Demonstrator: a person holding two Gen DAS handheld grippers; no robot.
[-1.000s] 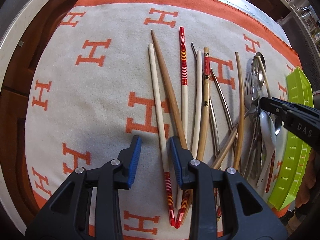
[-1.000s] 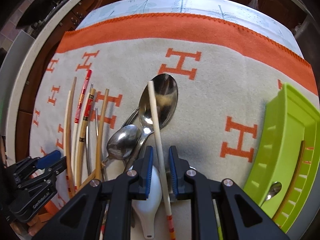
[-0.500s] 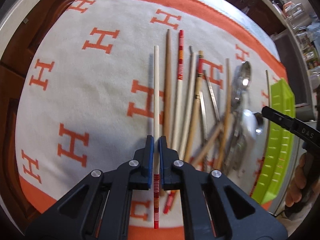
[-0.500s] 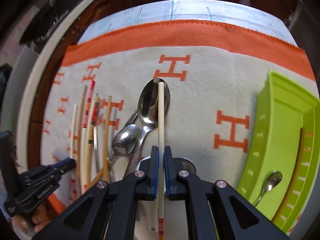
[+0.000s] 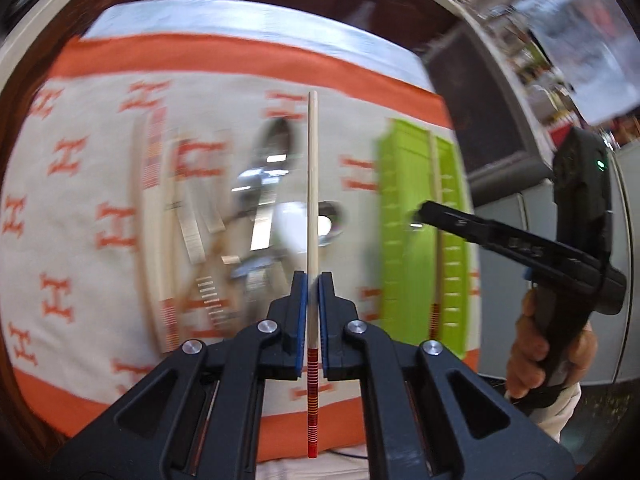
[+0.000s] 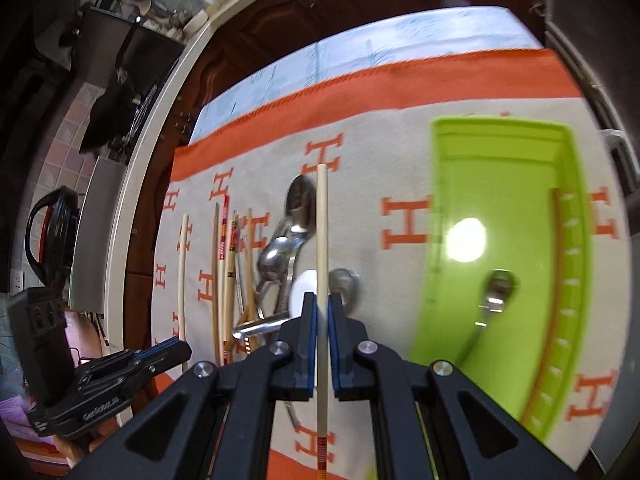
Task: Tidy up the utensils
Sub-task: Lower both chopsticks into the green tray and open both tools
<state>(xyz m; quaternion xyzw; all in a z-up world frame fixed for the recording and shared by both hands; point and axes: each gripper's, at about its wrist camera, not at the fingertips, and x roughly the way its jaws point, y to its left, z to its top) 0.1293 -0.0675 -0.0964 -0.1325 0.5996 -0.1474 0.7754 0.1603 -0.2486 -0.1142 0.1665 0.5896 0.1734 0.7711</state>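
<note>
My left gripper (image 5: 313, 280) is shut on a pale chopstick (image 5: 312, 184) with a red-striped end, held above the cloth. My right gripper (image 6: 322, 302) is shut on a matching pale chopstick (image 6: 321, 224), also lifted. Several chopsticks (image 6: 228, 264) and metal spoons (image 6: 280, 252) lie on the white-and-orange cloth (image 6: 380, 168). A green tray (image 6: 496, 184) at the right holds a small spoon (image 6: 494, 292) and a brown chopstick (image 6: 560, 216). The tray (image 5: 404, 216) also shows blurred in the left wrist view, with the right gripper (image 5: 416, 214) over it.
A white ceramic spoon (image 6: 300, 292) lies under the right gripper. The round table's rim (image 6: 132, 216) curves at the left, with a kettle (image 6: 52, 236) and dark wooden cabinets (image 6: 280, 28) beyond it.
Both grippers have closed on a pale chopstick, lifted it off the cloth and swung right toward the green tray. The left view is now motion-blurred.
</note>
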